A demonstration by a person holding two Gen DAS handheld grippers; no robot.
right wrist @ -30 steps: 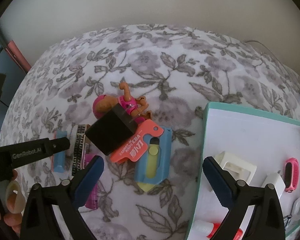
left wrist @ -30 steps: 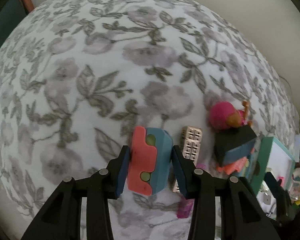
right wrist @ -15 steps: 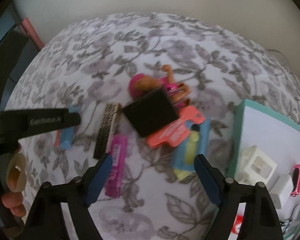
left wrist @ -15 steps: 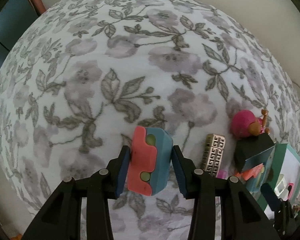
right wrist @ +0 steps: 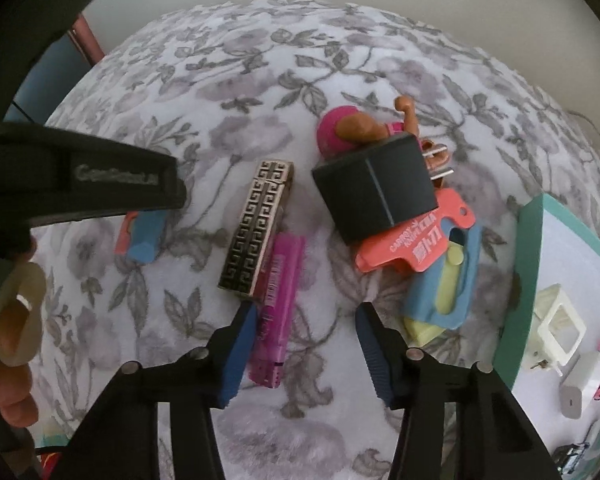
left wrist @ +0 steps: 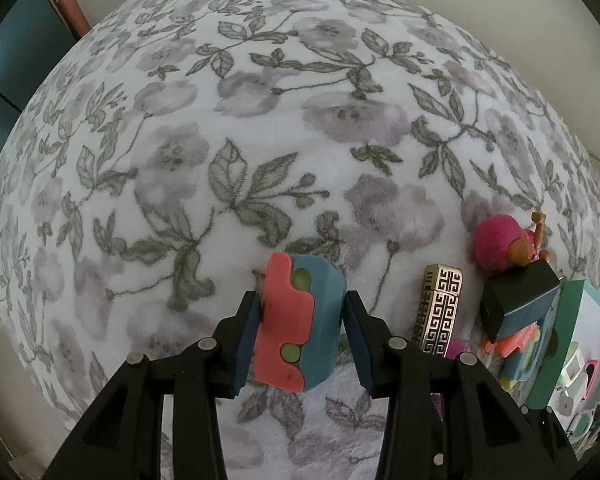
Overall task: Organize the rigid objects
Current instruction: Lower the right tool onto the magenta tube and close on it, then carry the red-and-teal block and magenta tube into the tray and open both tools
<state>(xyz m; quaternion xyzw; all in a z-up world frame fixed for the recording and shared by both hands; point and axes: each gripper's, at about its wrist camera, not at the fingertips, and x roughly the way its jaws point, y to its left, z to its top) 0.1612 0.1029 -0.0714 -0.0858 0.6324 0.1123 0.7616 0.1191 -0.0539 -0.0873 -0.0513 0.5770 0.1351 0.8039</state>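
while the left gripper clamps a coral-and-blue toy, the right gripper's jaws (closing) straddle a magenta bar.

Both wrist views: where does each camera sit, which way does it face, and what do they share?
Left wrist: on the left gripper, facing steeply down at the floral cloth; its jaws clamp a coral-and-blue plastic block.
Right wrist: on the right gripper, facing down; its jaws, just closing, straddle a magenta plastic bar; a hand shows.
Shared: gold key-patterned metal bar, black cube.
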